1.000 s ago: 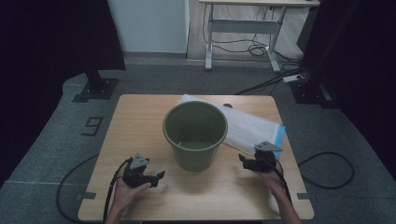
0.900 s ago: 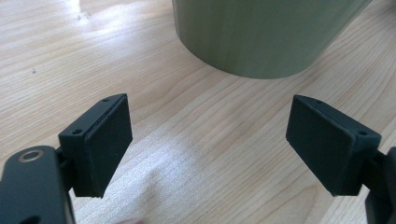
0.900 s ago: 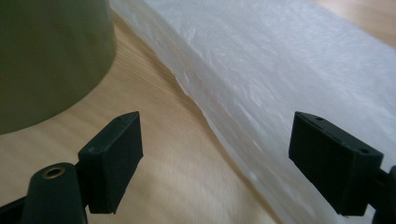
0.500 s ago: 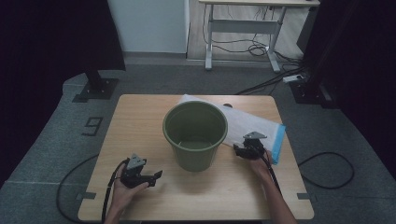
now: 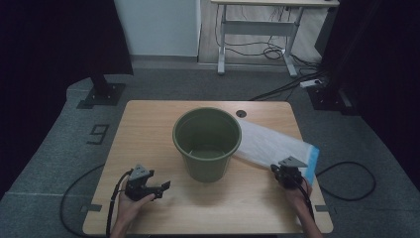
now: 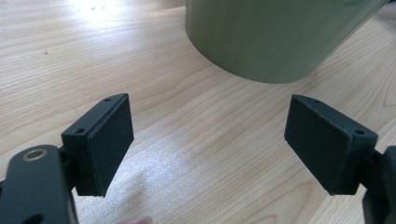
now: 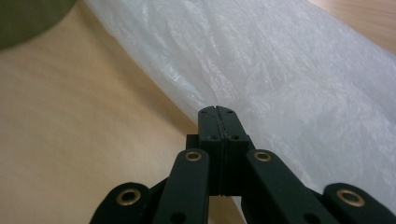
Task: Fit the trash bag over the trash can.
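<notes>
Just closed and now pressed together at the near edge of the bag (image 7: 289, 93): the right gripper (image 7: 218, 112), likely to nip the film for lifting. Cannot tell whether any film is caught between the tips. Flat on the table (image 5: 148, 129), right of the bucket (image 5: 205, 166) and partly behind it: the bag. Spread wide on nothing, low at the bucket's left front: the left gripper (image 6: 208, 140), probably ready to steady it. Open wood in front; table edge close beyond the bag's blue end.

High view looks forward and down from above the person's side, far off, taking in the whole light wooden table (image 5: 148, 124). Both gripper views sit low, close over it. All share the olive-green plastic bucket (image 5: 207, 144) (image 6: 275, 37) (image 7: 28, 18).
</notes>
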`<state>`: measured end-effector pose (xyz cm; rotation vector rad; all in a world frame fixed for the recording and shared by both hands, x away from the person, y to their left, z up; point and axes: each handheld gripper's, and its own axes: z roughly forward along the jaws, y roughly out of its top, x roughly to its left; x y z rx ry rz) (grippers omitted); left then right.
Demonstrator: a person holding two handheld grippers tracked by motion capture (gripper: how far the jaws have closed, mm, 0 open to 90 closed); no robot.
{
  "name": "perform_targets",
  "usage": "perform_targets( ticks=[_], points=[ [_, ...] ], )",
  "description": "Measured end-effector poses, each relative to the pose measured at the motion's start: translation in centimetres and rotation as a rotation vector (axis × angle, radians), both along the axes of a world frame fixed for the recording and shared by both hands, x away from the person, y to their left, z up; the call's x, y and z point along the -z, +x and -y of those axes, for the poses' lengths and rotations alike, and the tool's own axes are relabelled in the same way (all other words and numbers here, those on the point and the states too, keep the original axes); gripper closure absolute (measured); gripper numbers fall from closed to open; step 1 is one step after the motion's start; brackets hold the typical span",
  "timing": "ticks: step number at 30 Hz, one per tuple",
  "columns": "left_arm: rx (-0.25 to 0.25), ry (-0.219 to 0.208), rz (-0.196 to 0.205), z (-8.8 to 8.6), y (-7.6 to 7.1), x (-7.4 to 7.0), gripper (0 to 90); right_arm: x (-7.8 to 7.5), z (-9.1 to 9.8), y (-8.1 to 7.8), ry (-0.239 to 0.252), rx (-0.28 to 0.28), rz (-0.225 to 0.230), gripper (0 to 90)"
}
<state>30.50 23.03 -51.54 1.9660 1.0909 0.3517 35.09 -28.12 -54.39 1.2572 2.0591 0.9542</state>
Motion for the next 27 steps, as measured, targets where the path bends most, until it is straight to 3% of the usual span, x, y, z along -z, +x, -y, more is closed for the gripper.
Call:
perform_targets(
  ticks=[5,9,10,12,14,15,17,21,24,27],
  points=[
    [-0.003,-0.005,-0.006,0.0,0.0,0.0,15.5,0.0,2.4,-3.7,0.015,0.018,-0.009,88.1],
    [-0.006,-0.014,-0.010,-0.1,0.0,0.1,15.8,-0.1,3.4,-5.3,0.029,0.039,-0.014,86.1],
    [-0.007,-0.017,-0.012,-0.1,0.0,0.1,15.8,-0.1,3.5,-5.7,0.026,0.049,-0.015,83.3],
    [-0.010,-0.025,-0.012,-0.2,0.0,0.1,16.0,-0.7,2.8,-6.1,0.035,0.057,0.017,60.7],
    [-0.010,-0.026,-0.011,-0.2,0.1,0.1,16.1,-1.1,2.2,-6.0,0.041,0.052,0.031,56.3],
    [-0.009,-0.027,-0.011,-0.2,0.1,0.1,16.1,-2.0,0.7,-5.3,0.049,0.010,0.054,49.7],
    [-0.009,-0.024,-0.011,-0.2,0.0,0.1,16.1,-2.8,-1.0,-3.9,0.055,-0.050,0.059,45.7],
    [-0.012,-0.030,-0.010,-0.3,0.0,0.1,16.2,-3.5,-4.2,0.1,0.072,-0.134,0.051,43.6],
    [-0.010,-0.031,-0.016,-0.1,0.1,0.2,16.7,-2.7,-6.3,2.8,0.062,-0.153,0.022,41.6],
    [-0.002,-0.029,-0.017,0.0,0.1,0.3,16.7,-2.0,-7.8,4.3,0.071,-0.154,0.009,41.6]
  ],
)
